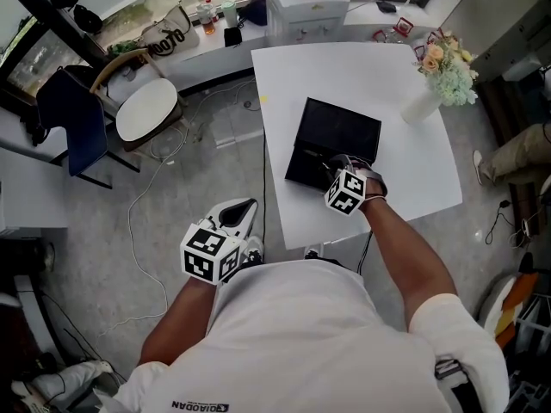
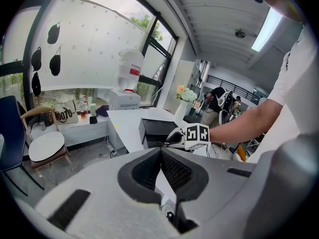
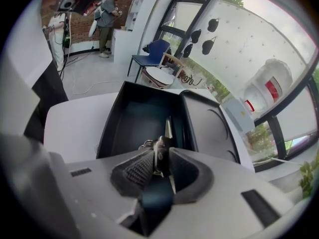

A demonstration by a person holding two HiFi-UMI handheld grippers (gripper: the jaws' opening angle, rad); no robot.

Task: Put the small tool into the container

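My right gripper (image 3: 158, 153) is released, the tool (image 3: 168, 127) loose between its jaws over the container (image 3: 129, 123); I should lift away straight, without snagging it. My left gripper (image 2: 160, 151) is clenched, empty.

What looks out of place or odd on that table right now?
Nothing is spilled or damaged. Only the small tool looks unsettled: it stands on end between the parted pads of the right claw, over the open black container, not lying flat inside.

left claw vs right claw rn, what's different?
Left claw is shut and empty; right claw is open, the small tool between its jaws. Left claw hangs off the table, over floor; right claw points into the black container. Both carry marker cubes.
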